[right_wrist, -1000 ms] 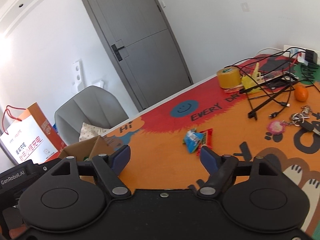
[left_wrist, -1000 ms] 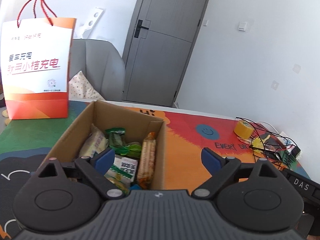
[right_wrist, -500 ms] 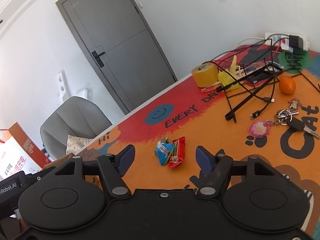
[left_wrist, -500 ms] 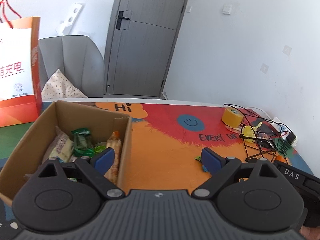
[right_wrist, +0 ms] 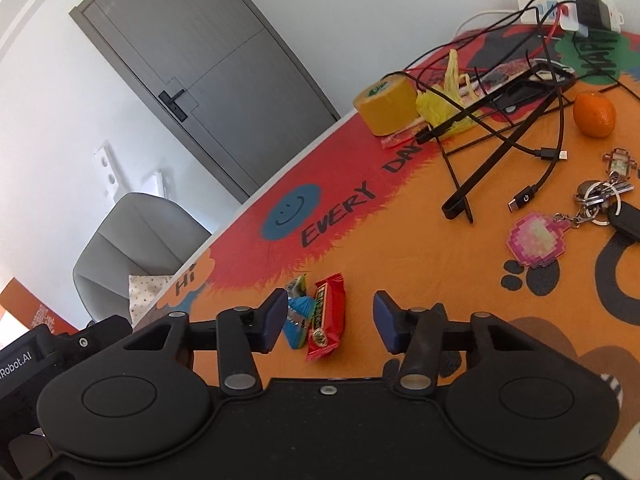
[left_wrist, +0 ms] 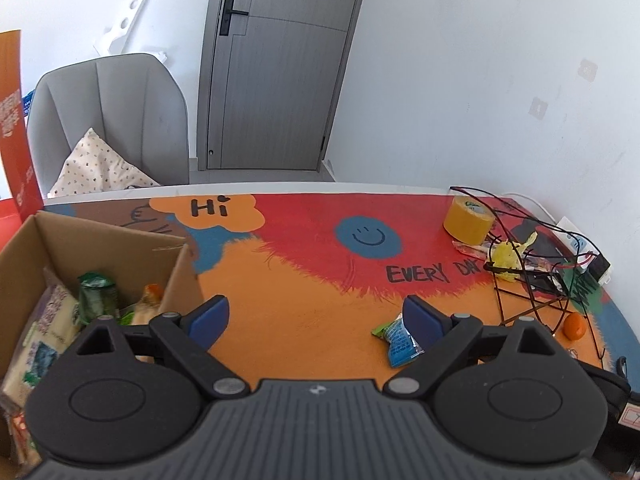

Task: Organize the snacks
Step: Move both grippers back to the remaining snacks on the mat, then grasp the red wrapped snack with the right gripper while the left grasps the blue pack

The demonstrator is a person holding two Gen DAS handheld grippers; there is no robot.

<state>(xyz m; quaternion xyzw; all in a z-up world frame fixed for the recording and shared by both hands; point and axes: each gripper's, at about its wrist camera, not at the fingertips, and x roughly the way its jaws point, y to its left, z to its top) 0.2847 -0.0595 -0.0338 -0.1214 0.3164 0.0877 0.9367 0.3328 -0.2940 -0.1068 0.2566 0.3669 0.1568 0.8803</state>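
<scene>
A cardboard box (left_wrist: 100,248) at the left of the left wrist view holds several snack packets (left_wrist: 52,320). A blue-green snack packet (left_wrist: 394,338) lies on the colourful mat beside the right finger of my open, empty left gripper (left_wrist: 316,316). In the right wrist view the blue packet (right_wrist: 298,312) and a red snack bar (right_wrist: 326,316) lie side by side on the mat. My right gripper (right_wrist: 330,322) is open and empty just above them, the red bar between its fingers.
A yellow tape roll (right_wrist: 386,106), a yellow bag (right_wrist: 444,100), a tangle of black cables (right_wrist: 520,120), an orange (right_wrist: 594,114) and keys with a pink charm (right_wrist: 538,242) lie to the right. A grey chair (left_wrist: 112,120) stands behind the table.
My left gripper has swung right, away from the box toward the open mat. My right gripper has moved closer to the two snacks, which now sit between its fingers.
</scene>
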